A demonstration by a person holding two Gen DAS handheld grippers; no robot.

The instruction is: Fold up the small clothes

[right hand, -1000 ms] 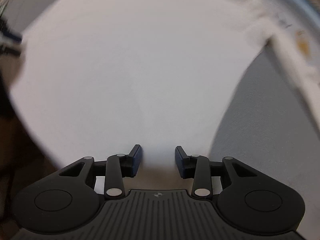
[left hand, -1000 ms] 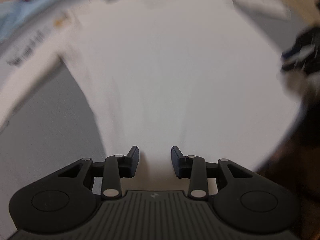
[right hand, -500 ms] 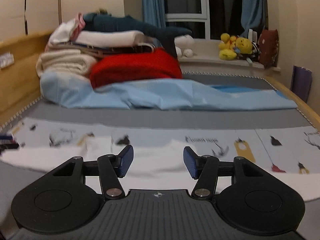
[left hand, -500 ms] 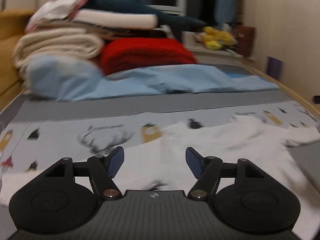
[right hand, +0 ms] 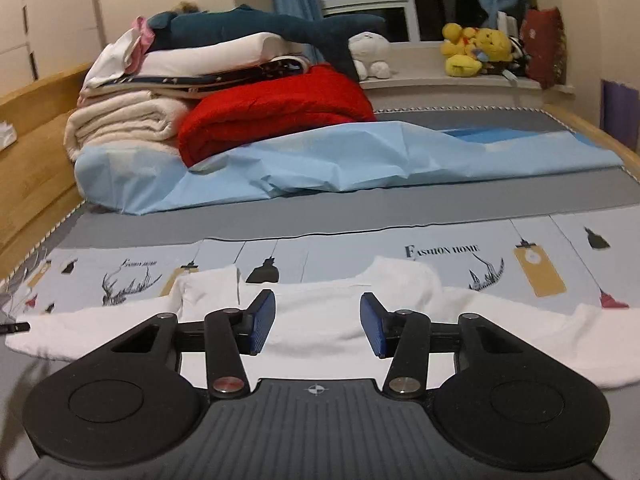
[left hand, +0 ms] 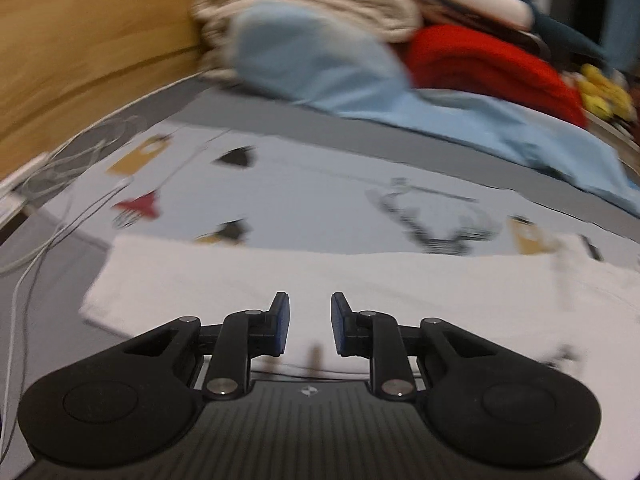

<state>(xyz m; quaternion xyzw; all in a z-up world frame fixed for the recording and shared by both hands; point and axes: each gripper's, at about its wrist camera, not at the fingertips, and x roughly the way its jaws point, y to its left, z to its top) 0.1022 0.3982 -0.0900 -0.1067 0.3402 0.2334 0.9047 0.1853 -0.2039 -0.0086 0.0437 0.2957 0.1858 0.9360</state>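
The white shirt (right hand: 320,316) lies spread flat on the printed cloth (right hand: 440,252), on the near side of the light blue sheet (right hand: 320,164). The right gripper (right hand: 318,322) sits low just in front of the shirt's collar, jaws wide apart and empty. The left gripper (left hand: 306,326) hovers over the shirt's (left hand: 360,280) near edge, jaws narrowly apart, holding nothing.

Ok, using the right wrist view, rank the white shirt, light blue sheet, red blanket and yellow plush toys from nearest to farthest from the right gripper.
1. White shirt, right under the right gripper.
2. Light blue sheet, across the middle.
3. Red blanket, behind it, left of centre.
4. Yellow plush toys, on the far sill, right.
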